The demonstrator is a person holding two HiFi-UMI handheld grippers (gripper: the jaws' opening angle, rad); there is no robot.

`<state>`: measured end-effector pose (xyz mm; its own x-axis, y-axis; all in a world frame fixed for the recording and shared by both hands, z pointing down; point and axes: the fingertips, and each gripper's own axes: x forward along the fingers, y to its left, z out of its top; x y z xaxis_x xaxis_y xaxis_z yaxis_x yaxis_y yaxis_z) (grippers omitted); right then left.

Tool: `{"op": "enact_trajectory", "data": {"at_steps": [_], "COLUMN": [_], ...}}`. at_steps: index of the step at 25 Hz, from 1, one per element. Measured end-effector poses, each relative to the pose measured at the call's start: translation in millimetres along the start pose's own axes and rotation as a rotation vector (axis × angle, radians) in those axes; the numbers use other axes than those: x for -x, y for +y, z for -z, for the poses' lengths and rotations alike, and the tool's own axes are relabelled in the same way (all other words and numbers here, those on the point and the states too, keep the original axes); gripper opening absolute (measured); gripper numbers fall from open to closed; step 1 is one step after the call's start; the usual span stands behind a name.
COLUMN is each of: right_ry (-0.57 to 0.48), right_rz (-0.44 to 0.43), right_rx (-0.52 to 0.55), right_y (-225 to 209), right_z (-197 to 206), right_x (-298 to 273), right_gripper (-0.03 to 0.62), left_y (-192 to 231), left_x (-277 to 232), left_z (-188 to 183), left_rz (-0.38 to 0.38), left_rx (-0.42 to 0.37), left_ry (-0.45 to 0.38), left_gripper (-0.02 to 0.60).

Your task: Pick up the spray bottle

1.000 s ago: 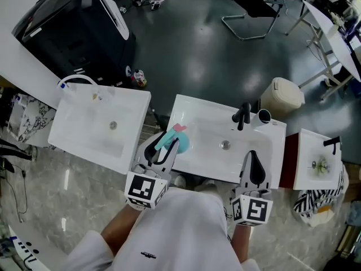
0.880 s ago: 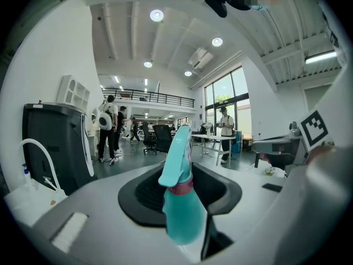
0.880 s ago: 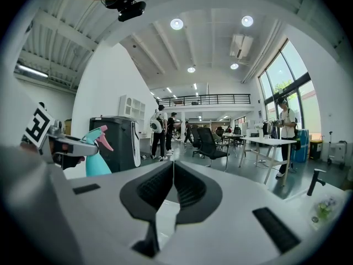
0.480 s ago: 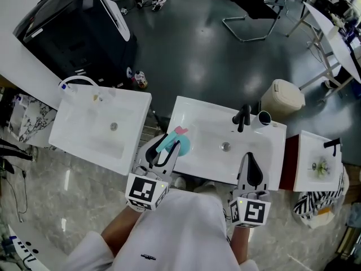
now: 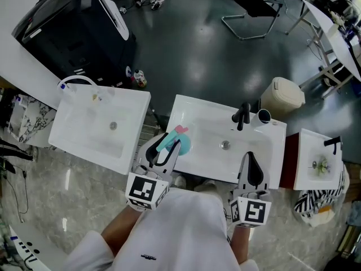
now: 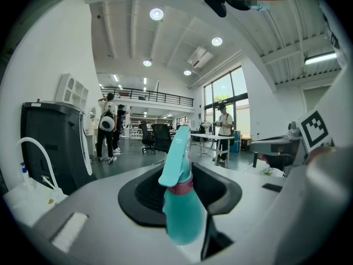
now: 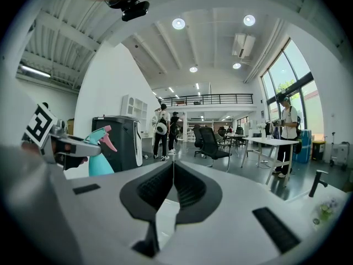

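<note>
Head view: looks steeply down on a person (image 5: 180,230) in white, who stands at the near side of a row of three white sinks with a gripper in each hand.
Left gripper (image 5: 168,147): jaws stand partly apart and are clamped on the spray bottle (image 5: 184,146). In the left gripper view the dark pads (image 6: 144,189) flank the bottle at about its collar. The bottle's own body hides the exact line of contact.
Spray bottle: teal body and teal spray head, with a pink collar and a pink trigger. It is roughly upright between the left jaws. In the head view it lies over the near left corner of the middle sink (image 5: 194,107). It appears to be clear of the basin, though the steep angle does not settle this.
Right gripper (image 5: 252,158): jaws are closed together, pad against pad, with nothing between them. It sits at the near right edge of the middle sink, well apart from the bottle.
Middle sink: a black faucet (image 5: 242,116) stands at the far right, and a drain (image 5: 225,145) is near the centre.
Left sink (image 5: 135,99): lies just beside the middle sink, with a white hose at its far left corner.
Right sink (image 5: 304,168): smaller than the other two, with a dark tap at its far edge.
Far side: a beige bin (image 5: 282,97) stands beyond the faucet, and a black cabinet (image 5: 73,33) stands far left on the dark floor (image 5: 192,55).
</note>
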<state>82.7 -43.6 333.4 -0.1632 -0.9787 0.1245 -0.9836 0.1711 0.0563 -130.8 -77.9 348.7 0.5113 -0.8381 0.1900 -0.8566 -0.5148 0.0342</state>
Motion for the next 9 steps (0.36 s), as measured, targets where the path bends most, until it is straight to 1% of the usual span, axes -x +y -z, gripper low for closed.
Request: {"op": "enact_trajectory", "data": {"at_steps": [5,9], "right_ry": [-0.008,-0.005], "right_rz": [0.004,0.002], "right_rx": [-0.018,-0.004], "right_y": [-1.3,-1.3], "right_z": [1.7,0.9], "right_x": [0.2,-3.7], "right_gripper": [0.006,0.006], "left_y": [-0.6,2.5], "left_x": [-0.7,-3.6], "left_z": [1.1,-0.5], "left_rz": [0.001,-0.002], "left_rx": [0.000,-0.001], "left_ry": [0.002,-0.002], "left_gripper": [0.140,0.140]}}
